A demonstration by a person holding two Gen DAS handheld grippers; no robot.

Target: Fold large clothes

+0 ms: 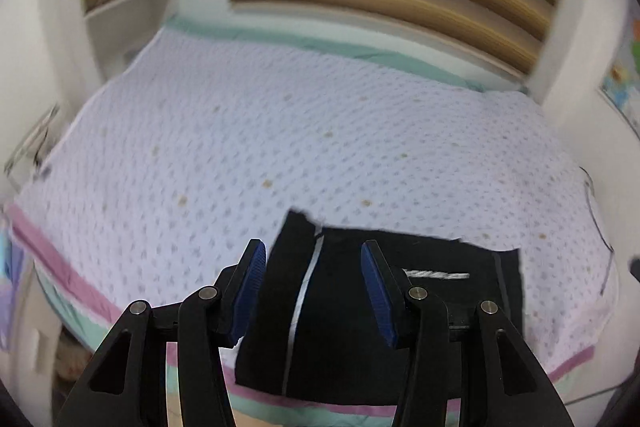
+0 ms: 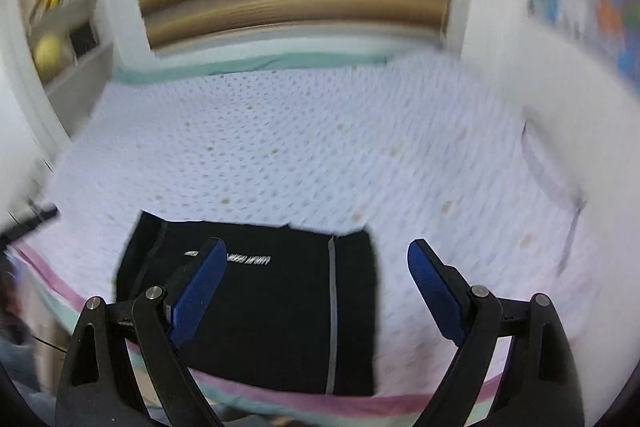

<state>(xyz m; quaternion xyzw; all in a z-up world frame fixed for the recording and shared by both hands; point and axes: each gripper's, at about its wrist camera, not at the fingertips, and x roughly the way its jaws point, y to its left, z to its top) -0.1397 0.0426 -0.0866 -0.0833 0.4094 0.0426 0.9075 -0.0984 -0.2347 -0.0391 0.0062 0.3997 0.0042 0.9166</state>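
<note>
Two grippers: both are being held above the bed's near edge, jaws spread wide, nothing gripped.
Left gripper [image 1: 313, 291]: being kept over the black garment [image 1: 348, 327].
Right gripper [image 2: 317, 285]: being kept over the garment's right edge.
Garment: lying folded on the dotted bedspread [image 1: 280, 131], silver stripe [image 1: 306, 287] showing.

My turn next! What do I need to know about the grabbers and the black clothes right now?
Left gripper: open, holding nothing, over the left part of the black garment.
Right gripper: open, holding nothing, over the garment's right edge.
The garment lies as a neat, flat rectangle on the dotted bedspread, at the near edge of the bed, with grey stripes and white lettering on top.
Done: it looks already folded into a compact shape.
Left: possibly one more fold or a tidy-up; I can't tell from here whether more is planned.
</note>
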